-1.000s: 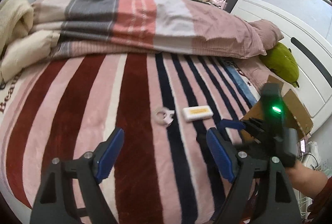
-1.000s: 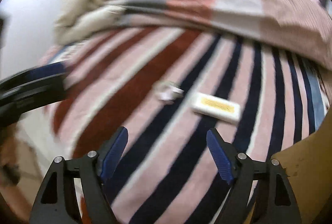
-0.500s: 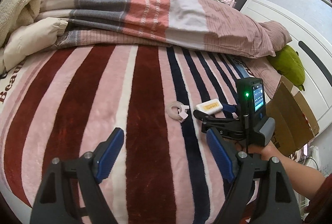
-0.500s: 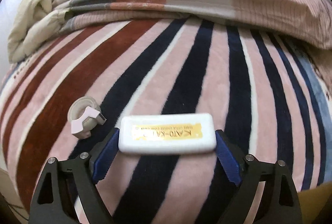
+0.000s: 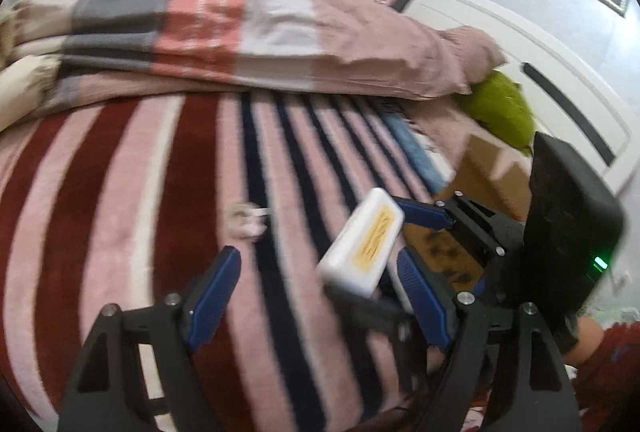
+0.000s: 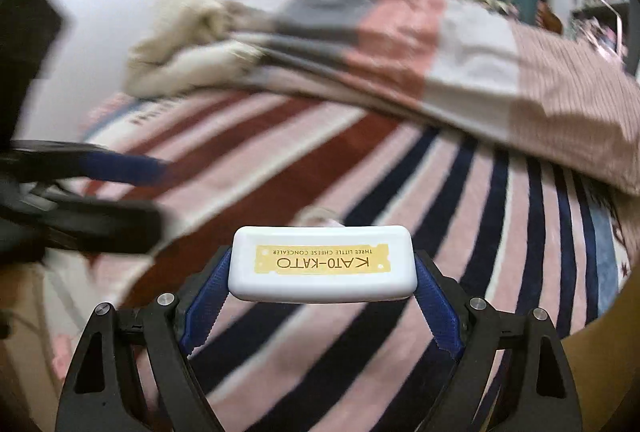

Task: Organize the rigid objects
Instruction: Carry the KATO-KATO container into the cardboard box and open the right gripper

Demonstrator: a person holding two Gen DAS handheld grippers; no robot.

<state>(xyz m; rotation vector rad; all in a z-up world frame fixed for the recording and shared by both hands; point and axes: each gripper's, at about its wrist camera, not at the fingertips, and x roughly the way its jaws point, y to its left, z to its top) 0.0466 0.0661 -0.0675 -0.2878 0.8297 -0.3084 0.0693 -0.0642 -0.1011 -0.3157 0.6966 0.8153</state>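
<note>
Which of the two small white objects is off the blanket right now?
The white concealer case with the yellow KATO-KATO label, shut in the right gripper. The small ring-shaped piece lies on the striped blanket.

Yellow label (image 6: pixel 322 259) on white case (image 6: pixel 322 270), seen upside down: "KATO-KATO", smaller line "THREE LITTLE CHEESE CONCEALER". Lettering at the blanket's (image 6: pixel 280 172) edge blurred, unreadable.
</note>
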